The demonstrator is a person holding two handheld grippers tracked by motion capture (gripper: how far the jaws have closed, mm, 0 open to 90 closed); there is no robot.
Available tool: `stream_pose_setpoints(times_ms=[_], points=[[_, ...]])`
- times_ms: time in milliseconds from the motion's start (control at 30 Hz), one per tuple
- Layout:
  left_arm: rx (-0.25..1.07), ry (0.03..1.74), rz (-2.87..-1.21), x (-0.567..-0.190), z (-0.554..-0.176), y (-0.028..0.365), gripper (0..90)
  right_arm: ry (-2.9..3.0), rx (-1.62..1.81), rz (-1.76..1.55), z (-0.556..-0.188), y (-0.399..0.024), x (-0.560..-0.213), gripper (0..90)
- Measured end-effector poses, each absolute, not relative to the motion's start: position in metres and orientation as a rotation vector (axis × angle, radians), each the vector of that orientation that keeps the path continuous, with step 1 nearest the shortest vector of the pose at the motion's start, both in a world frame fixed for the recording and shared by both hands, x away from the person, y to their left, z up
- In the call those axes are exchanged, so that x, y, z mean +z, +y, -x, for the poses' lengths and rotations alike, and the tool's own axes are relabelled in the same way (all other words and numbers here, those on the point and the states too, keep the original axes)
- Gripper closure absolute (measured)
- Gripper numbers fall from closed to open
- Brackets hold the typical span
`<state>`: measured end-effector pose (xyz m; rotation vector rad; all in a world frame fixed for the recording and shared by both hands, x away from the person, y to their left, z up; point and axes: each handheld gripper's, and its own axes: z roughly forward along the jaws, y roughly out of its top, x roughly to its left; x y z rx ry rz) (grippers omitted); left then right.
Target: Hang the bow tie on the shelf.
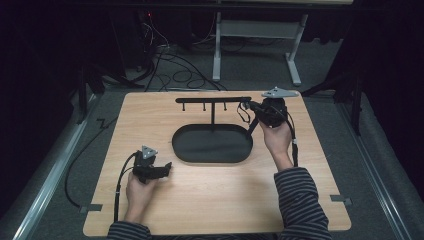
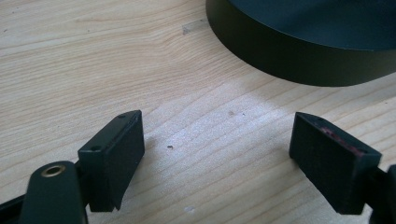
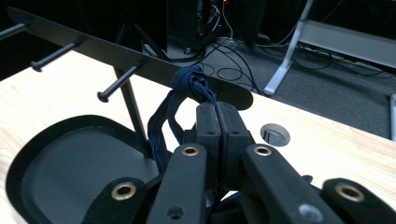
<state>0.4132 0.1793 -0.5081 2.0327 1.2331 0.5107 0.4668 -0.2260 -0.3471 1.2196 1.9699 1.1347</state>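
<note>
A black stand has an oval tray base and a post carrying a horizontal bar with short pegs. My right gripper is at the bar's right end, shut on a dark blue fabric loop. The loop's knotted top sits against the bar's edge, and its strands hang down past the jaws of the right gripper. My left gripper rests low on the wooden table, left of the tray. In its own view the left gripper is open with nothing between the jaws, and the tray's wall lies just ahead.
The wooden table has a round hole near its far right edge. Beyond the table, cables lie on the grey floor beside a white desk frame. Dark stands flank both sides.
</note>
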Motion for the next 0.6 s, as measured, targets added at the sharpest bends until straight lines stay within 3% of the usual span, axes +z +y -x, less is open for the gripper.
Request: stream_pose_setpoints(times_ms=[600], points=[[0.511, 1.233, -2.032, -0.5082, -0.4132, 0.1793, 18.6, 1.951, 1.1, -1.261, -0.474, -0.2292, -0.3539, 90.0]])
